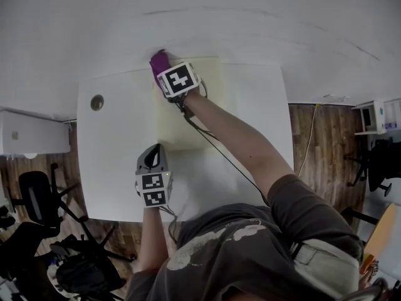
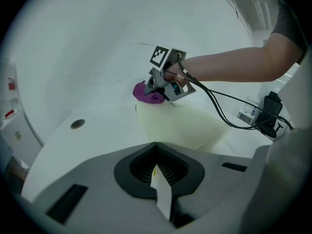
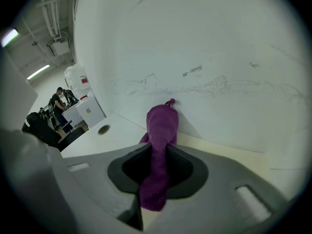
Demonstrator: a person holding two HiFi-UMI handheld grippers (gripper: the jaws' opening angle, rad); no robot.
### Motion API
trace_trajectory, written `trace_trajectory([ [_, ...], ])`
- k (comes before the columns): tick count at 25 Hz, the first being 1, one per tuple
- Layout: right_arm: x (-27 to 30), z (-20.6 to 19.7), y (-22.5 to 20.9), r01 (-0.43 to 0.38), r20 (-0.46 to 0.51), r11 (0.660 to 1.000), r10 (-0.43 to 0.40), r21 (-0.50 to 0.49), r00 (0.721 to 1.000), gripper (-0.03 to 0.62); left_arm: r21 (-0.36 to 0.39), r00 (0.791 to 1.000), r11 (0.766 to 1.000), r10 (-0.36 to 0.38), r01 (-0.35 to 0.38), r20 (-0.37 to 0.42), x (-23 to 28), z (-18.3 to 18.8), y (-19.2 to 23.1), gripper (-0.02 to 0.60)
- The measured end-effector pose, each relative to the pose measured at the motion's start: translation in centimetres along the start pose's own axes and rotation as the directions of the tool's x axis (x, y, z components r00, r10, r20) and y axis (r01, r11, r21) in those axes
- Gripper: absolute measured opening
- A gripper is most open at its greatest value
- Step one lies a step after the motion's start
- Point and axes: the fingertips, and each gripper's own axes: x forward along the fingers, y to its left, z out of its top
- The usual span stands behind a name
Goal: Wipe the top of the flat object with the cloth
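Your right hand-held gripper (image 1: 162,68) is reached out to the far side of the counter (image 1: 113,168), with its jaws closed tight on the purple cloth (image 3: 162,130). The cloth runs out forward between the jaws, and its free end lies bunched on the far left corner of the flat object (image 1: 188,121), right by the white wall (image 1: 250,17). The flat object is a pale yellow board lying flat on the white counter, its far edge along the wall. A dark cable (image 1: 216,146) trails from this gripper back along your forearm.

Your left hand-held gripper (image 2: 158,179) sits at the near left corner of the board, well apart from the right one. Its jaws are drawn together to a thin slit and grip nothing. It points toward the far side, with the board and your right gripper ahead of it. A round hole (image 1: 96,102) is set in the counter to the left of the board.
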Motion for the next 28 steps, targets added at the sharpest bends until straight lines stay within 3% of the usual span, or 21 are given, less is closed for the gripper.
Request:
trace_trajectory([
  [8,-0.2,0.3,-0.8,0.005,0.027,1.000,-0.005,-0.014,1.000,0.074,-0.013,1.000,1.000,-0.002,0.002,0.005,0.1,0.2,0.1,-0.003],
  [28,-4.7,-3.3,-9.0,0.136,0.016,0.989,-0.137,0.059,0.990,0.074,-0.021,1.000,1.000,0.000,0.000,0.000,0.1,0.1,0.1,-0.003],
])
